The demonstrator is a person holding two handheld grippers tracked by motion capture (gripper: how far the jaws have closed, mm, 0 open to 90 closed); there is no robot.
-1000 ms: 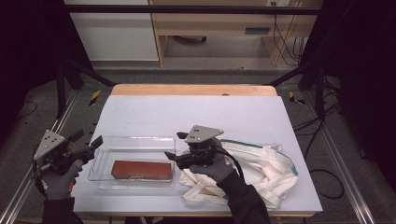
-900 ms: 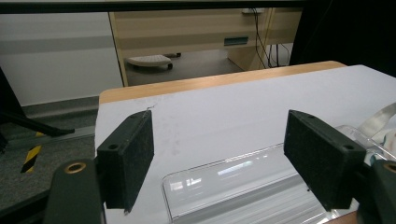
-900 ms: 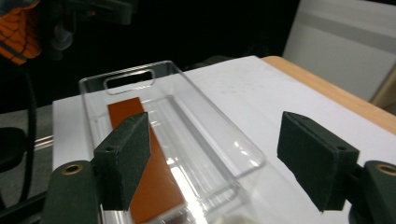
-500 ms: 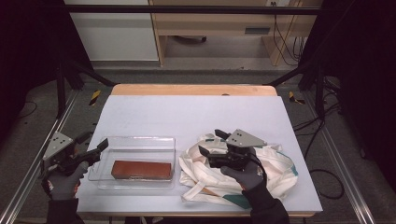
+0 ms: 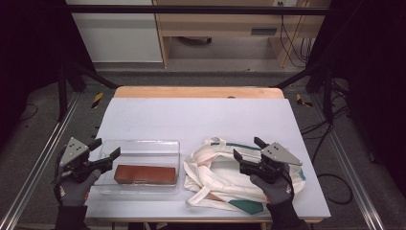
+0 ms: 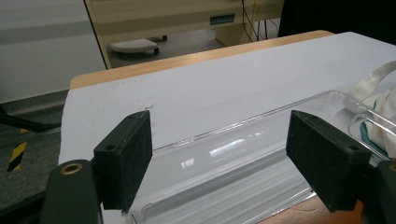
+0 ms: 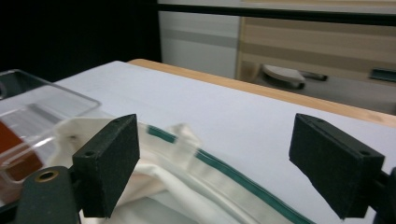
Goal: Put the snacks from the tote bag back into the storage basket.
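A clear plastic box [image 5: 139, 143] lies on the table's front left and holds a brown block [image 5: 144, 174]. My left gripper [image 5: 105, 148] is open at the box's left end. In the left gripper view its wide-apart jaws [image 6: 229, 158] frame the box's rim [image 6: 261, 116] without touching it. A cream tote bag with green trim [image 5: 215, 172] lies crumpled to the right of the box. Over the bag's right side hovers my right gripper [image 5: 247, 148]; its jaws have just been opening. The bag's cloth [image 7: 187, 186] lies below them, with nothing gripped [image 7: 229, 158].
The white table top [image 5: 201, 120] stretches back to a wooden edge strip [image 5: 198, 92]. Metal rails [image 5: 43, 158] run along both sides of the table. A wooden cabinet [image 5: 215, 28] stands on the floor beyond it.
My right gripper has moved right, from the box's right end to above the bag, and its jaws stand wider. My left gripper has shifted slightly toward the box.
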